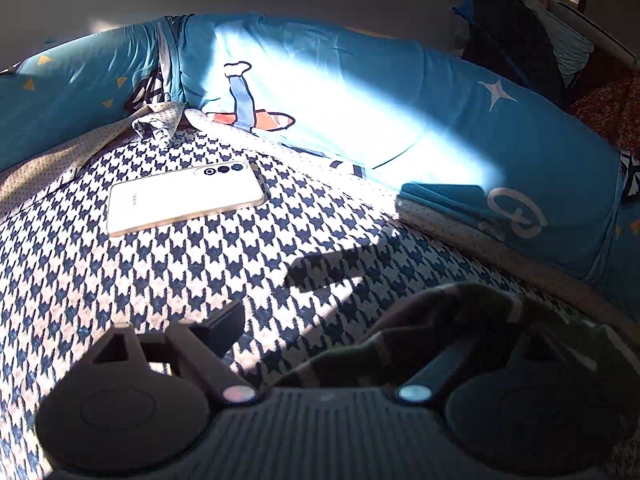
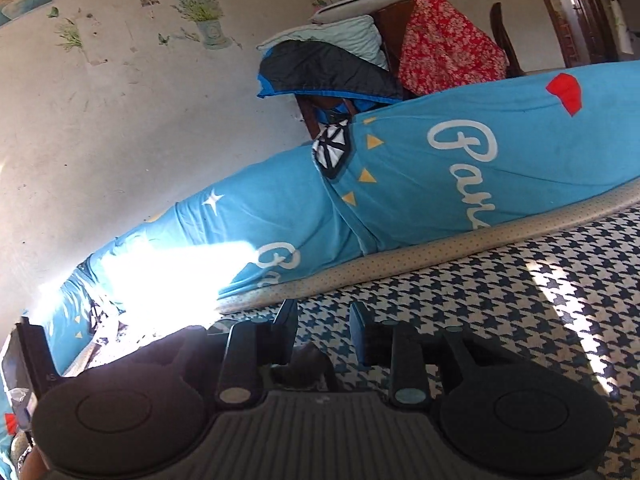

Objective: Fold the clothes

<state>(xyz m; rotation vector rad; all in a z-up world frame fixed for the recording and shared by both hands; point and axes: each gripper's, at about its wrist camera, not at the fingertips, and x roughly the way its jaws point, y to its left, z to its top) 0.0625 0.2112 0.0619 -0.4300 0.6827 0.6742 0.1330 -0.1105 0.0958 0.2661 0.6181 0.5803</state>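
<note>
Clothes: a dark striped garment [image 1: 452, 332] lies bunched at lower right of the left wrist view, on a houndstooth cover [image 1: 200, 272] spread over the bed. It sits between the fingers of the left claw [image 1: 344, 332], which stands wide; the right-hand finger is hidden in the cloth, so contact there is unclear. White phone [image 1: 184, 198] lies face down on the cover, centre left, well apart from the garment. Teal printed quilt [image 1: 400, 92] is rolled along the far edge, sunlit patch across it. Beige dotted sheet [image 1: 52, 160] shows at the cover's edge.

Right wrist view: right claw [image 2: 323, 320] narrow, a small gap between fingers, nothing between the tips, over the cover. Wall with flower stickers [image 2: 198, 12] upper left. Red floral cloth [image 2: 448, 44] and pillows [image 2: 352, 36] piled upper centre.
</note>
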